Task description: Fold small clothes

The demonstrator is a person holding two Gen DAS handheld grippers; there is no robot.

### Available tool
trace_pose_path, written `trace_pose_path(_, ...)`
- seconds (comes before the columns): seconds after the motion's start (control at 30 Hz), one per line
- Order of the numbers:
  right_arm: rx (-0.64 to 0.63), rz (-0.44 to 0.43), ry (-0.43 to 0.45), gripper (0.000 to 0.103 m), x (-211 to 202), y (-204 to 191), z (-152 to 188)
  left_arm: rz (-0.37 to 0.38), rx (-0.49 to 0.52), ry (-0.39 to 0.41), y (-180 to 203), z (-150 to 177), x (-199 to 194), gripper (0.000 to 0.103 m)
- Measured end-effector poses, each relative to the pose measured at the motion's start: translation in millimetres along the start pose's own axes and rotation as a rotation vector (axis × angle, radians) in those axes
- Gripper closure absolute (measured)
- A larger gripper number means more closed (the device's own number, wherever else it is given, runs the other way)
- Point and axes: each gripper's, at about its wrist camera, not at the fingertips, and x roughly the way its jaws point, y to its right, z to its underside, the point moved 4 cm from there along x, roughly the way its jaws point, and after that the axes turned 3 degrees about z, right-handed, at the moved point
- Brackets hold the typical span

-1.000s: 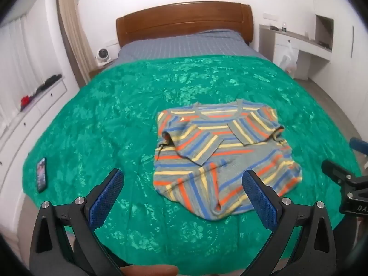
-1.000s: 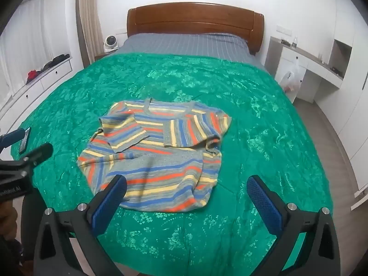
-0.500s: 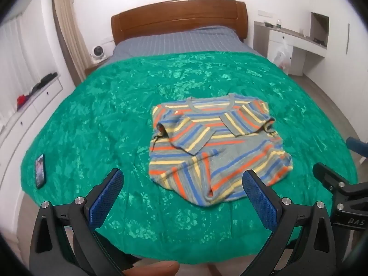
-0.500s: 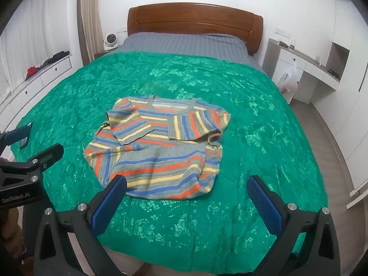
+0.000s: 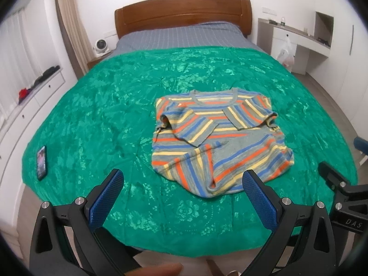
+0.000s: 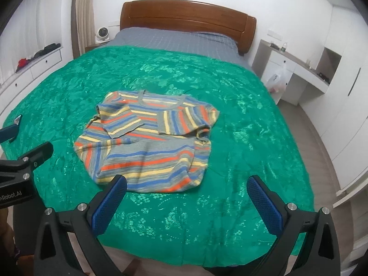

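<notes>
Here, a striped shirt [image 5: 218,142] with both sleeves folded inward lies near the green bedspread's [image 5: 103,105] foot edge; left gripper [image 5: 181,184] and right gripper [image 6: 187,189] hover spread wide, empty.

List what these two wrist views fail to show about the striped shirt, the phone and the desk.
- Striped shirt: the underside and any layers beneath the folded-in sleeves are hidden by the top fabric in both views.
- Phone: screen content too small in the left wrist view; in the right wrist view the left gripper's body partly covers it.
- Items on the desk: too small and fisheye-warped to identify.
- Bed's near edge: blocked by the open left gripper and right gripper.
</notes>
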Motion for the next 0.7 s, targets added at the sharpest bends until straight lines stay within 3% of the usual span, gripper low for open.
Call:
trace_pose_path(0.33,0.01,0.069,0.016,0.0,-7,10,-2,-0.003,-0.009,-0.013,0,3,3,0.0)
trace_pose_path(0.7,0.032,0.082,0.02,0.0,-10,17,-4,0.001,-0.01,-0.008,3,4,2,0.0)
